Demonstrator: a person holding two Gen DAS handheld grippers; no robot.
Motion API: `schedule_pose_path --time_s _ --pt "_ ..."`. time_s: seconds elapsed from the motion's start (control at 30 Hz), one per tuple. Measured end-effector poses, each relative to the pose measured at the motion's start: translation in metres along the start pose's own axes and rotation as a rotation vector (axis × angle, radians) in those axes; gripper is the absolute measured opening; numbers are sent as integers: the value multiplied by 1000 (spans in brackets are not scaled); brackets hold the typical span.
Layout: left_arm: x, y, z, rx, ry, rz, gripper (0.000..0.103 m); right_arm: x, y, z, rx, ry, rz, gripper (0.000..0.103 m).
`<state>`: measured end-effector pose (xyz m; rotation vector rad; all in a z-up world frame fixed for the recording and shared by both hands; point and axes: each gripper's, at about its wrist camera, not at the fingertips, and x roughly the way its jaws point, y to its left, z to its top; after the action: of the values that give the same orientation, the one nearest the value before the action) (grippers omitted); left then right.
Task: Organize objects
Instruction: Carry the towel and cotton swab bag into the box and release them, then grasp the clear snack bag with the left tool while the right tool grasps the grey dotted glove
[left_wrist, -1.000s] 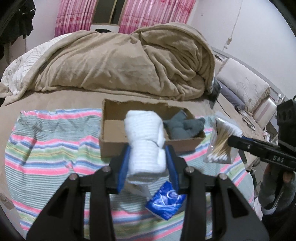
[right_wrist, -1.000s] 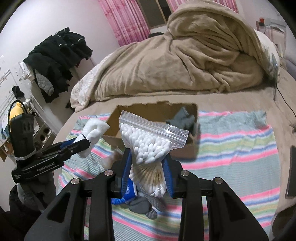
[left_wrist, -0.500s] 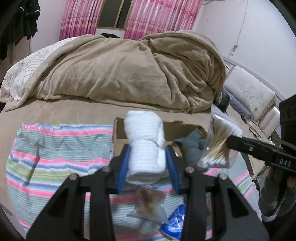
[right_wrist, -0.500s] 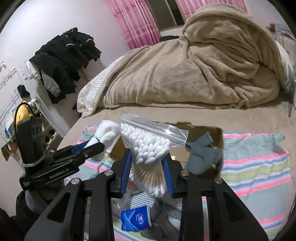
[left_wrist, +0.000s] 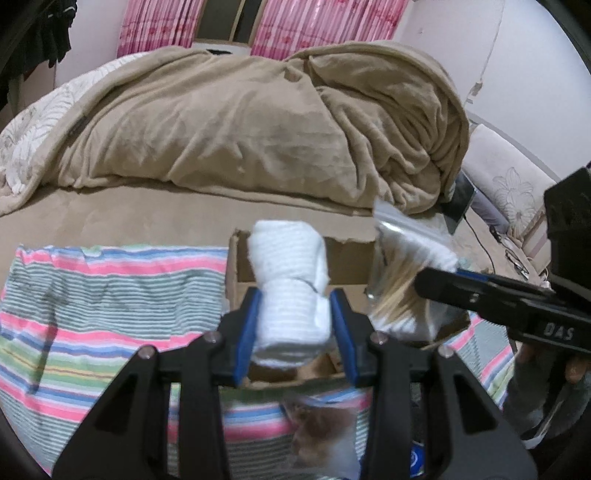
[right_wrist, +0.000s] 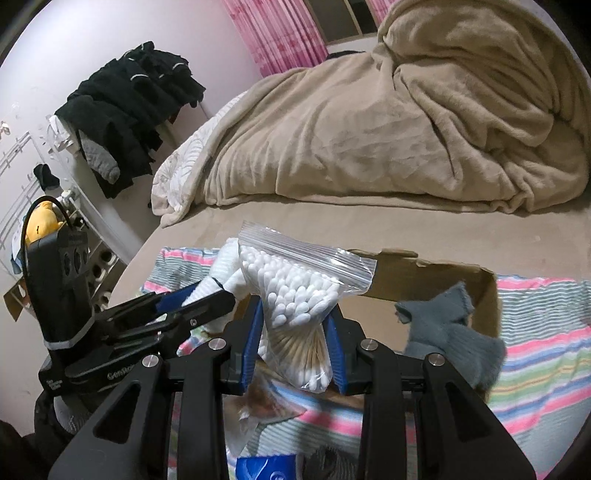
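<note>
My left gripper (left_wrist: 295, 328) is shut on a rolled white towel (left_wrist: 290, 284) and holds it over the near left part of the open cardboard box (left_wrist: 351, 260). My right gripper (right_wrist: 293, 347) is shut on a zip bag of cotton swabs (right_wrist: 295, 299) and holds it over the same box (right_wrist: 424, 295), just right of the towel. A grey sock (right_wrist: 450, 328) lies in the box's right end. The left gripper also shows in the right wrist view (right_wrist: 192, 306), the right one in the left wrist view (left_wrist: 436, 288).
The box sits on a striped cloth (left_wrist: 103, 295) on a bed. A tan blanket (left_wrist: 258, 122) is heaped behind. A clear packet (left_wrist: 321, 424) and a blue packet (right_wrist: 266, 467) lie on the cloth in front of the box. Dark clothes (right_wrist: 129, 99) hang at left.
Both grippers have moved forward with their loads, from over the striped cloth to over the box. The towel and swab bag are now close together.
</note>
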<state>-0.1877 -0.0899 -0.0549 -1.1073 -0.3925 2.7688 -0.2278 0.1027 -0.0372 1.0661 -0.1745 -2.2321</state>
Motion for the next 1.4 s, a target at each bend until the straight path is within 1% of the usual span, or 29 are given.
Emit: schedule_pose_path --time_s 0.13,0.33,0.47,0.53,0.57,0.6,0.63,0.67,0.7,0.73,0.77,0.8,0.83,0.9,0.97,1.13,1.4 --pt "12 1 1 -2 14 -5 40 25 -12 0 24 38 9 34" --pt "29 2 0 -8 44 -5 40 50 -21 -1 36 77 27 34" --pt "35 3 0 -14 61 14 43 63 -26 -3 44 96 25 34" --pt "37 3 1 -21 65 9 44 69 -28 -4 46 103 19 35" --pt "37 3 1 -24 68 3 50 71 -28 -5 45 107 14 35" --pt "37 3 1 -29 72 -10 58 73 -28 -6 43 111 8 35" --pt "37 2 1 -33 72 -26 61 75 -29 -6 43 112 5 35" --pt "36 0 1 -32 74 -26 68 75 -29 -7 41 112 2 35" --pt "35 -2 1 -27 71 -9 72 76 -29 -7 38 110 -3 37" --pt "34 -3 1 -27 72 10 72 75 -29 -7 33 109 -16 39" --pt "33 -2 1 -34 74 12 72 75 -30 -7 34 109 -26 45" --pt "33 -1 0 -43 76 2 72 75 -31 -7 39 109 -31 50" --pt "32 0 0 -49 78 -5 72 73 -32 -7 45 108 -39 52" --pt "27 -2 -1 -45 76 -3 72 69 -31 -7 41 105 -58 59" --pt "22 -5 -3 -30 73 5 73 63 -31 -7 47 99 -63 59" --pt "8 -7 -9 -33 70 14 74 46 -26 -6 53 77 -67 59" --pt "-23 -12 -21 -29 51 29 74 5 -18 -14 58 32 -83 60"
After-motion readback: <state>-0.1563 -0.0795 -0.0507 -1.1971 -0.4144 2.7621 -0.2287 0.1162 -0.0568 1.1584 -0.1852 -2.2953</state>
